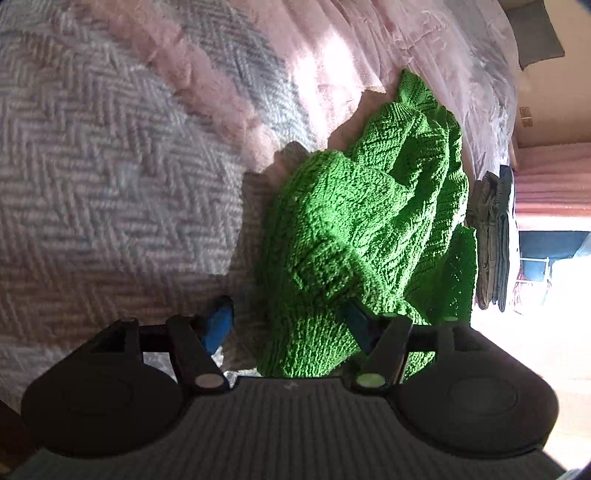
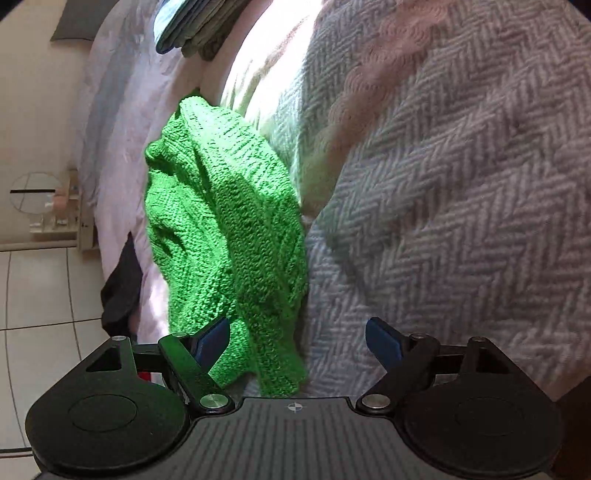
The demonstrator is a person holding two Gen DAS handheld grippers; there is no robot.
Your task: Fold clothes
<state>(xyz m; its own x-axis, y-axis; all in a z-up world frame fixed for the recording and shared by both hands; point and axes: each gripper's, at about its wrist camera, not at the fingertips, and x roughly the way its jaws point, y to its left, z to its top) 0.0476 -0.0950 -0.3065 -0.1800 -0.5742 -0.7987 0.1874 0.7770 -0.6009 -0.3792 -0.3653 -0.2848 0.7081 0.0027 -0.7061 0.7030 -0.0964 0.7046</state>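
Note:
A crumpled bright green knitted sweater (image 1: 351,221) lies bunched on a herringbone-weave bedspread (image 1: 92,166). My left gripper (image 1: 288,321) is open, its blue-padded fingers (image 1: 221,325) set wide on either side of the sweater's near end, which reaches back between them. In the right wrist view the same sweater (image 2: 221,221) lies in a heap on the bedspread (image 2: 461,184). My right gripper (image 2: 297,339) is also open. Its left finger (image 2: 214,339) rests against the knit, and the right finger stands over bare bedspread. Neither gripper grips the cloth.
A stack of folded grey and blue clothes (image 1: 493,240) (image 2: 195,26) sits on the bed beyond the sweater. A pale pink sheet (image 1: 424,55) covers the far side. A dark garment (image 2: 122,295) hangs at the bed's edge above the tiled floor (image 2: 37,295).

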